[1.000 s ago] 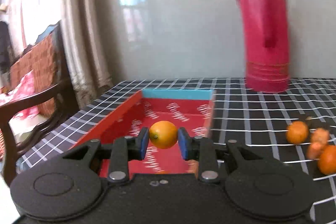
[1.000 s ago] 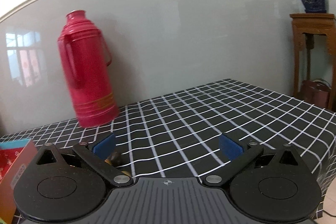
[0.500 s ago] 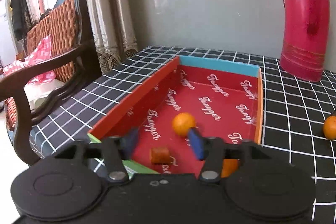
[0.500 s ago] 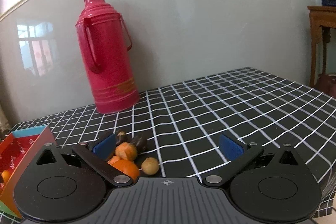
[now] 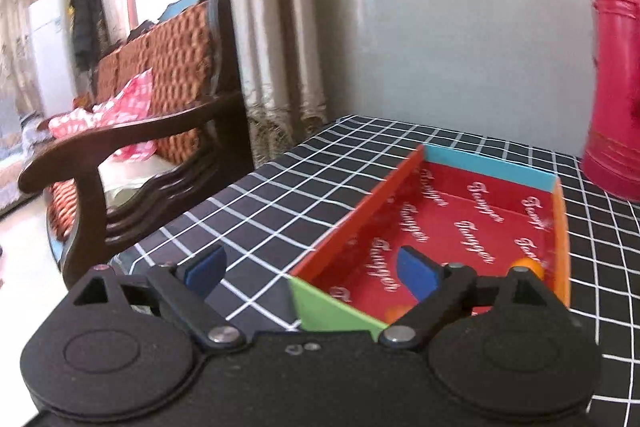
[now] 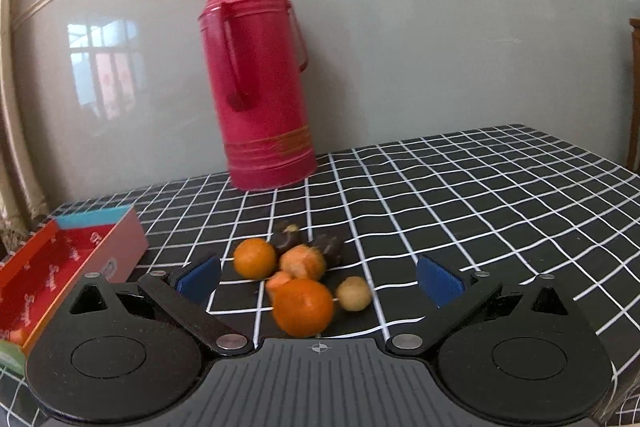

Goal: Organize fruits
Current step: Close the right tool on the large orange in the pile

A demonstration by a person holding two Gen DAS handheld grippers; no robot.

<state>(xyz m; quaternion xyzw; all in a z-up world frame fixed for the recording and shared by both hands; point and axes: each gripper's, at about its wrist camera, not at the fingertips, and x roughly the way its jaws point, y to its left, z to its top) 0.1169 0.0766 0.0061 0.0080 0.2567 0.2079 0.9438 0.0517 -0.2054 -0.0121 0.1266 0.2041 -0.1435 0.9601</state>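
**Fruit pile dead ahead of the right tongs**

The big orange (image 6: pixel 303 307) lies just ahead of the right tongs (image 6: pixel 320 277), between their wide, empty jaws, the other fruit behind it. The box (image 6: pixel 120 247) sits off to their left. The left tongs (image 5: pixel 316 269), jaws just opened wide and empty, straddle the box's corner.
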